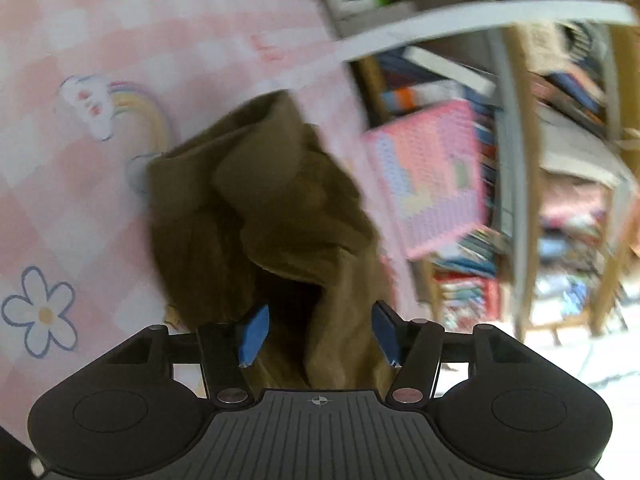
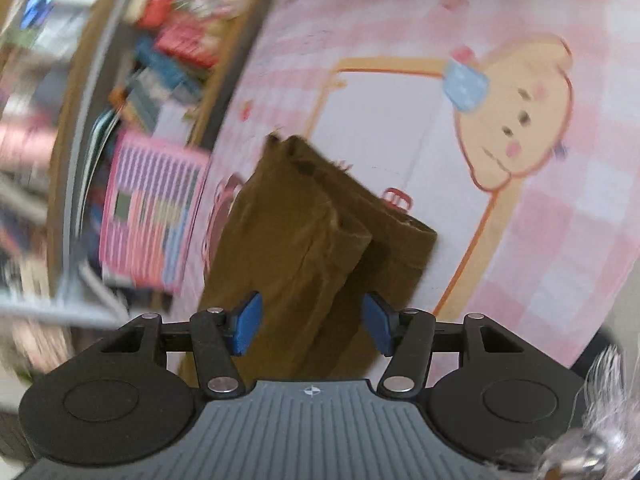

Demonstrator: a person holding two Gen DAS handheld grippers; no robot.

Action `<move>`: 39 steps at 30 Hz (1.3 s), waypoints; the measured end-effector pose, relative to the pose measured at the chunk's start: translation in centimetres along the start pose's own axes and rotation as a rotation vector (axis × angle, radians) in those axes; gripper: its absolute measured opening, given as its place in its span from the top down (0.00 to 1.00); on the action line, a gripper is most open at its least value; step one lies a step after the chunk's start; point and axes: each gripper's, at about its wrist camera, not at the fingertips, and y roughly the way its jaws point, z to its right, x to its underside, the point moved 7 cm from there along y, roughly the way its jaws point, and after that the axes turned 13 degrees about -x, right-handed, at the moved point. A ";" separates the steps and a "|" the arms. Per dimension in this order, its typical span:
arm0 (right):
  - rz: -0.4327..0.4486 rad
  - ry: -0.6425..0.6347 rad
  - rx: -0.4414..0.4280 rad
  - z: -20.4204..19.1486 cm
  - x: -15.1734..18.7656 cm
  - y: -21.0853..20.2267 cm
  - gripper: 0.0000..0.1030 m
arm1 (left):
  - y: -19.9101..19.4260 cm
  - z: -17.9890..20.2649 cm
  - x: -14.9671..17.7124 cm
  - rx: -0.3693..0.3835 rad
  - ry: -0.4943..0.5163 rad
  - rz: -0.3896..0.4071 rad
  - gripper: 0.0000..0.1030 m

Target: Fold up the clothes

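Your left gripper [image 1: 320, 334] and right gripper [image 2: 311, 326] both stand spread. The brown garment [image 2: 312, 240] looks soft, limp; grip its hemmed edges.

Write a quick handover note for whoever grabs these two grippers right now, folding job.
Left gripper: jaws apart, brown garment bunched between the pads; whether it is gripped is unclear.
Right gripper: jaws apart, the garment's folded end running between them.
The garment lies on the pink checked cloth, near its edge.
Done: partly folded lengthwise.
Left: smooth the bunched end, finish folding.
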 end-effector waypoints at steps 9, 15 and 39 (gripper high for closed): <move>0.017 0.096 0.017 1.1 -1.9 1.9 0.69 | 0.5 0.6 -3.4 -0.067 -0.054 0.166 0.88; -0.004 -0.008 0.052 -1.2 -3.6 4.0 0.93 | -0.3 5.7 -5.4 -0.044 0.094 0.263 0.94; 0.019 -0.413 -0.118 -9.5 -3.0 -1.4 0.93 | -4.5 5.4 -3.7 0.062 0.227 0.275 0.94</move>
